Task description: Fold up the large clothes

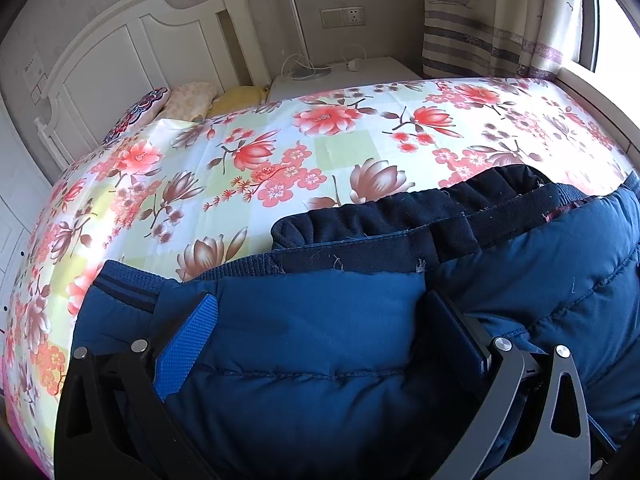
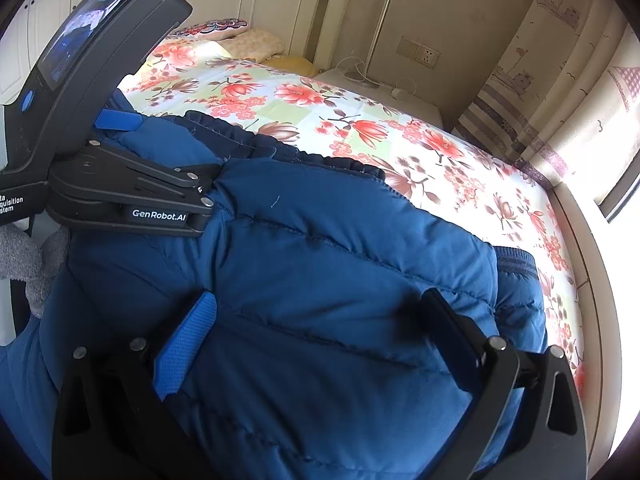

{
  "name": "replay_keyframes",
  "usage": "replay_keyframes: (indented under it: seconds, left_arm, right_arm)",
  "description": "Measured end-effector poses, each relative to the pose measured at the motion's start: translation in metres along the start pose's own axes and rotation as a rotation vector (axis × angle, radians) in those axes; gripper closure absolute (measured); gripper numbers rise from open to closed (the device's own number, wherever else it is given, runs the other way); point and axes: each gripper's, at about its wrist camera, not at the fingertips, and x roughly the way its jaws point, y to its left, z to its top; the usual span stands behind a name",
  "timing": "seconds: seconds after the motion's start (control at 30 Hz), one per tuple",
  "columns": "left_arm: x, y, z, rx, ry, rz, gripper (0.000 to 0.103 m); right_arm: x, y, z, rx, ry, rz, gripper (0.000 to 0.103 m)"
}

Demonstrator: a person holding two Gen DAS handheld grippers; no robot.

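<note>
1. I see a bedroom: a bed with a floral sheet point(image 1: 304, 160), a white headboard point(image 1: 120, 48) at the far end, a nightstand point(image 2: 384, 96) and a curtained window to the right.
2. A puffy blue quilted jacket point(image 1: 312, 340) lies on the near part of the bed, its dark fleece collar point(image 1: 420, 212) on the far edge, toward the headboard.
3. My left gripper point(image 1: 320, 320) rests over the jacket with its jaws spread wide, a broad bulge of padding between the fingers. It grips nothing.
4. My right gripper point(image 2: 316, 320) is likewise spread open over the quilted fabric, pinching nothing.
5. In the right wrist view, the left gripper point(image 2: 160, 196) sits to the left and farther up the jacket, near the collar.
6. The jacket seems to stretch left to right beneath both grippers, with a ribbed cuff point(image 2: 516, 264) at the right end. I judge the right gripper nearer that cuff, the left nearer the collar.
</note>
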Motion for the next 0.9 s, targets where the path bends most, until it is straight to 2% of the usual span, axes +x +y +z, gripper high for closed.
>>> replay_keyframes:
  seconds: [0.2, 0.3, 0.33, 0.4, 0.43, 0.5, 0.6, 0.67, 0.7, 0.77, 0.9]
  left_arm:
    - [-0.001, -0.003, -0.001, 0.012, -0.009, 0.021, 0.004]
    - [-0.001, -0.005, -0.001, 0.02, -0.013, 0.035, 0.004]
    - [0.0, -0.004, -0.001, 0.02, -0.014, 0.035, 0.004]
    - [0.0, -0.004, -0.001, 0.016, -0.012, 0.03, 0.004]
    - [0.0, -0.004, -0.001, 0.014, -0.012, 0.027, 0.004]
    - [-0.001, -0.003, -0.001, 0.011, -0.012, 0.023, 0.004]
    - [0.0, 0.001, -0.001, -0.007, -0.004, -0.013, 0.004]
    - [-0.005, 0.009, -0.001, -0.029, 0.001, -0.055, 0.004]
    - [-0.016, 0.016, -0.005, -0.047, -0.016, -0.055, 0.004]
    - [-0.056, 0.031, -0.021, -0.085, -0.1, -0.06, 0.004]
    - [-0.123, 0.049, -0.067, -0.06, -0.193, -0.097, 0.004]
  right_arm:
    - [-0.001, 0.0, 0.0, -0.004, -0.001, -0.007, 0.003]
    - [-0.018, 0.002, -0.002, 0.019, 0.003, -0.034, 0.003]
    - [-0.03, 0.005, -0.003, 0.02, -0.016, -0.018, 0.003]
    - [-0.058, 0.016, -0.008, 0.011, -0.075, 0.092, 0.003]
    - [-0.063, 0.023, -0.012, -0.01, -0.074, 0.131, 0.003]
    - [-0.052, 0.042, -0.024, -0.083, -0.023, 0.103, 0.003]
    - [-0.047, 0.04, -0.035, -0.045, -0.041, 0.104, 0.003]
    - [-0.058, 0.036, -0.036, -0.032, -0.048, 0.073, 0.003]
    - [-0.067, 0.034, -0.041, -0.031, -0.067, 0.056, 0.003]
    - [-0.079, 0.025, -0.055, 0.001, -0.081, 0.065, 0.003]
    - [-0.082, -0.002, -0.095, 0.107, -0.102, 0.102, 0.003]
